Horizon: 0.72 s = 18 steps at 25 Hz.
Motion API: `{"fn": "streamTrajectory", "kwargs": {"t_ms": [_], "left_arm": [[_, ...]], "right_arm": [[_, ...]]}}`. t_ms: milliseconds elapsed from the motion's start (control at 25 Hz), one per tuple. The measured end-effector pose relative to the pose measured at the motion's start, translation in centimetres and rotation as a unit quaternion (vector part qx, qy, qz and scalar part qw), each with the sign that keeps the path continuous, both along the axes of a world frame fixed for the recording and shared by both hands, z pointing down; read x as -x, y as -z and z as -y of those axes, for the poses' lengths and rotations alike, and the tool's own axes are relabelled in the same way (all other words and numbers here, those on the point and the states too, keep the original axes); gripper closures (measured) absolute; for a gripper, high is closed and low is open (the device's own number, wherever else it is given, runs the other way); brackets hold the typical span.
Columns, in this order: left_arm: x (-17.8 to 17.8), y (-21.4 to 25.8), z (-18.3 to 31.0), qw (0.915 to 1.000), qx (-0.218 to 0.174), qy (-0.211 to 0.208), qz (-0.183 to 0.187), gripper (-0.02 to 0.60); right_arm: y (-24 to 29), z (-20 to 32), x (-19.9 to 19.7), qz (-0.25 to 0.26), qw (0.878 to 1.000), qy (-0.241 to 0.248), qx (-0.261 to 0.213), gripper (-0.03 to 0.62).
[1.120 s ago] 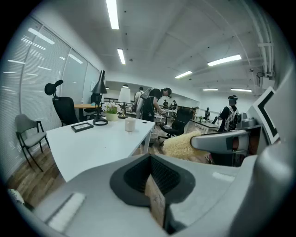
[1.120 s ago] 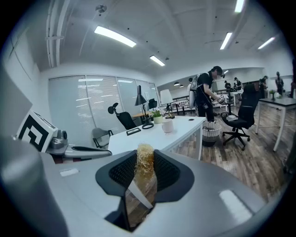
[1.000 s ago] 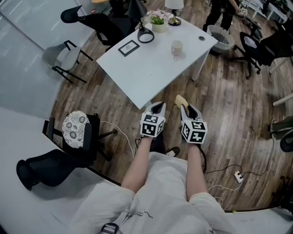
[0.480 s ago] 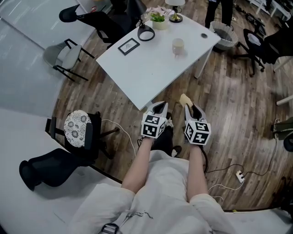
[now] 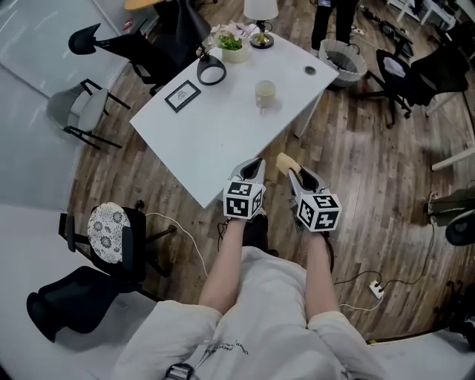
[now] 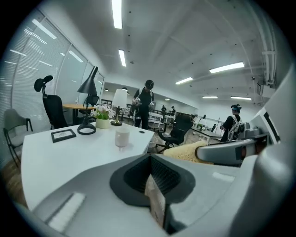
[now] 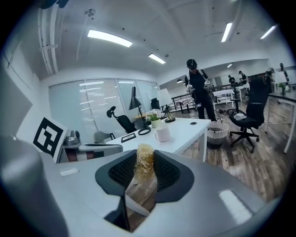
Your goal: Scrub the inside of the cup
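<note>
A pale cup [image 5: 265,93] stands upright on the white table [image 5: 223,141], toward its far side; it also shows in the left gripper view [image 6: 122,137] and the right gripper view [image 7: 162,134]. My left gripper [image 5: 254,165] hovers at the table's near edge, jaws shut with nothing between them [image 6: 151,178]. My right gripper [image 5: 295,172] hangs over the floor just right of the table, shut on a yellowish loofah scrubber [image 7: 144,162] that sticks out past the fingertips [image 5: 285,161]. Its jaws have just been opening slightly, with the scrubber still between them.
On the table's far side stand a framed picture [image 5: 182,95], a black ring-shaped lamp base [image 5: 211,72], a potted plant [image 5: 231,43] and a white lamp [image 5: 260,13]. A person [image 5: 332,18] and a waste basket [image 5: 343,61] are beyond the table. Office chairs [image 5: 111,231] and floor cables [image 5: 371,286] surround it.
Both grippers have moved forward toward the table together. The table's near edge now reaches the left gripper's tips. The scrubber stays in the right gripper.
</note>
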State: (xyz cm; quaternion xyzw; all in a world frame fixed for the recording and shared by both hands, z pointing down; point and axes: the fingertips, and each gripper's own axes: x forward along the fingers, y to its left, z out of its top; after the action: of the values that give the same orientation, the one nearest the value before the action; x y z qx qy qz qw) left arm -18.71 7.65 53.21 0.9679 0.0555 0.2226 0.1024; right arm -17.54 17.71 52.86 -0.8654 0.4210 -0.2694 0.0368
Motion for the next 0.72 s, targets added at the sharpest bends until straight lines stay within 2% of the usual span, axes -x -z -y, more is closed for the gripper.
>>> {"fn": "streamTrajectory", "kwargs": {"t_ms": [320, 520, 720], "left_arm": [[-8.6, 0.6, 5.8, 0.9995, 0.015, 0.029, 0.003, 0.581], [-14.3, 0.6, 6.8, 0.9998, 0.011, 0.012, 0.006, 0.581], [-17.6, 0.4, 8.7, 1.0, 0.001, -0.001, 0.002, 0.581]], "right_arm": [[0.2, 1.9, -8.3, -0.001, 0.999, 0.009, 0.034, 0.462], [0.8, 2.5, -14.0, -0.01, 0.999, -0.007, 0.041, 0.462], [0.3, 5.0, -17.7, -0.013, 0.999, -0.028, 0.023, 0.462]]}}
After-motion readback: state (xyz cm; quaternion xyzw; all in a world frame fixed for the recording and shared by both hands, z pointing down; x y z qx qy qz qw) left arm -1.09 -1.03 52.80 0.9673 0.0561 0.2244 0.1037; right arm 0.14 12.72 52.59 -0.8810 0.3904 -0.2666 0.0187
